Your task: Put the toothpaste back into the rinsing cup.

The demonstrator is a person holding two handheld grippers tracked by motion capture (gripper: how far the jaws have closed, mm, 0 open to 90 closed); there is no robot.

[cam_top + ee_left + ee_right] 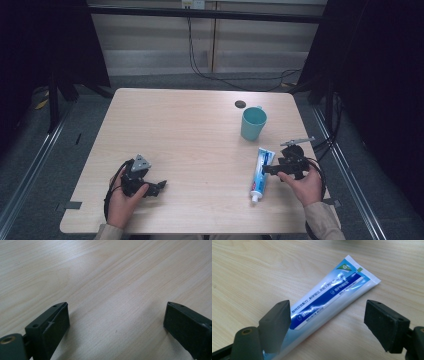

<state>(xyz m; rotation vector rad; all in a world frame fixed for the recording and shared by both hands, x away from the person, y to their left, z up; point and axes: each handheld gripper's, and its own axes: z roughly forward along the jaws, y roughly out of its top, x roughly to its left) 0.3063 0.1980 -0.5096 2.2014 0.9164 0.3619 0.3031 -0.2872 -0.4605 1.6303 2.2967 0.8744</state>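
- Right gripper (266,169) sits at the table's (190,150) right front, held in the right hand (306,186), jaws spread wide and pointing left at the tube (261,172)
- In the right gripper view the tube (329,300) lies flat on the wood, passing between the parted jaws; the left jaw overlaps its lower part, whether touching I cannot tell, and the right jaw stands clear of it
- Tube lies lengthwise, cap toward the person, crimped end toward the cup (253,123)
- Cup stands upright just behind the tube
- Left gripper (161,187) rests at the left front in the left hand (125,202), jaws released, bare wood between them
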